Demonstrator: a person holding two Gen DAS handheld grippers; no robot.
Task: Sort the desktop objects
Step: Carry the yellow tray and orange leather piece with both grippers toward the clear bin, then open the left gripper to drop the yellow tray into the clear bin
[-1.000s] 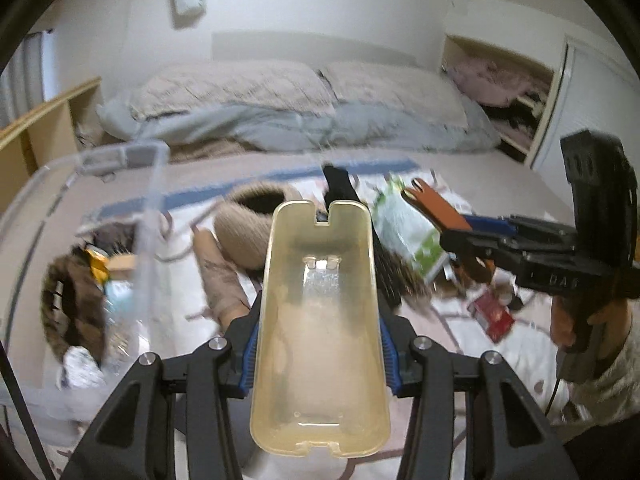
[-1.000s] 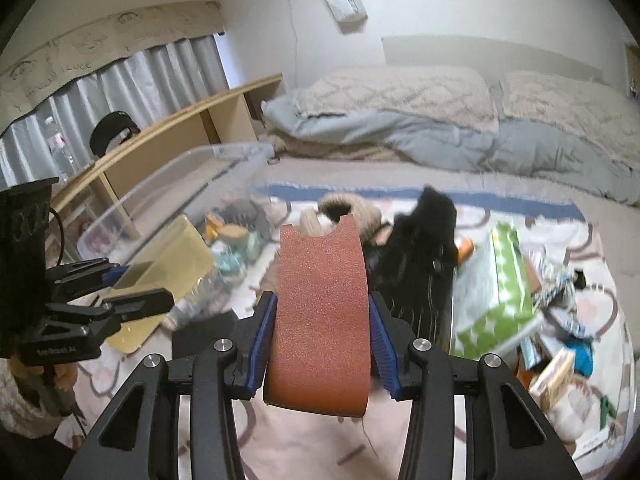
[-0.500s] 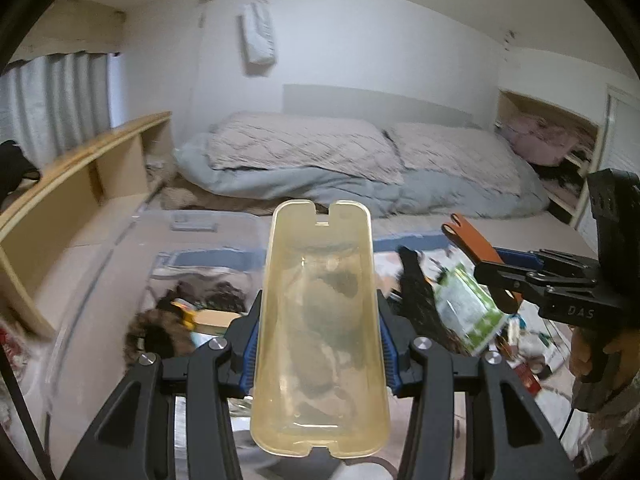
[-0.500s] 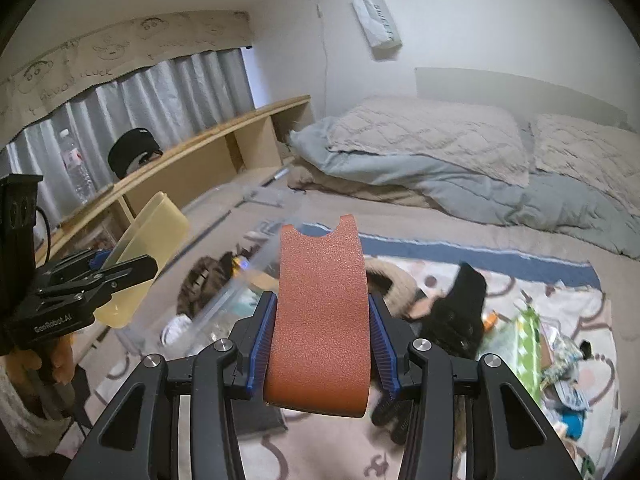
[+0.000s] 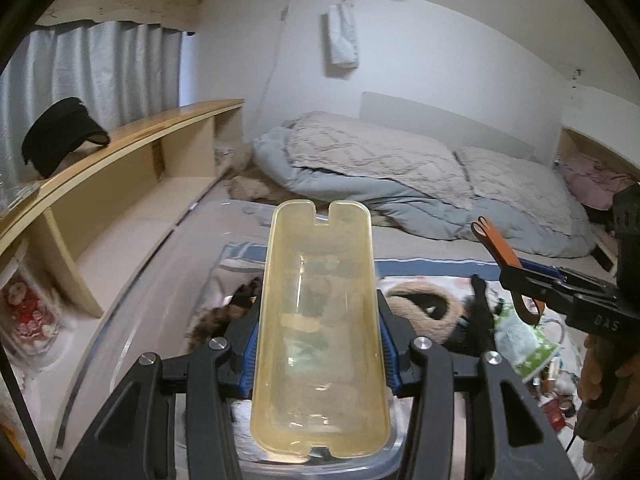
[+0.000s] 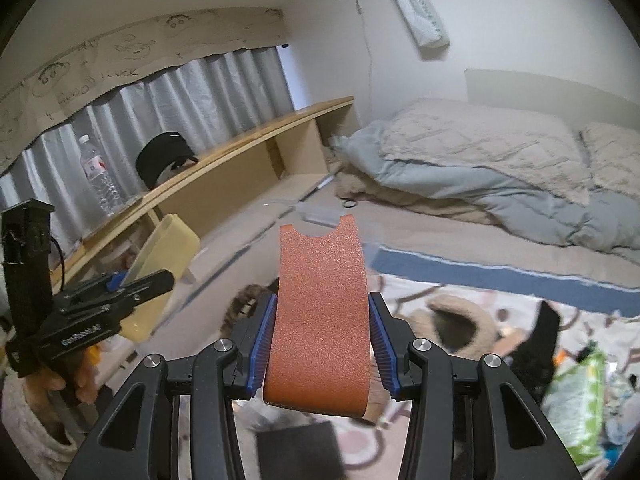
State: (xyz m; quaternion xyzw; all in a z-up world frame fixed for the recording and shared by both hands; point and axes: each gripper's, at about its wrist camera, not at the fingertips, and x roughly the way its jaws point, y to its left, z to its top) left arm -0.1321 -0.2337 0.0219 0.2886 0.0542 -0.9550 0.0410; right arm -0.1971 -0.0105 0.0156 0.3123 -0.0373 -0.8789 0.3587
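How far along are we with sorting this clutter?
Early to midway. Done: a few items already lie in the clear bin. In hand: the left gripper is shut on the yellowish case, and the right gripper on the orange case. Left: the fuzzy slipper, green packet and small clutter remain on the blanket.

White walls [image 5: 460, 52] and ceiling, evenly lit. Grey curtains [image 6: 168, 120] along the left under a pale printed valance [image 6: 100, 64]. Long wooden shelf [image 5: 132, 152] below, carrying a black cap [image 5: 60, 140] and water bottle [image 6: 98, 176]. Low bed [image 5: 420, 248] with rumpled grey quilt [image 5: 380, 168].
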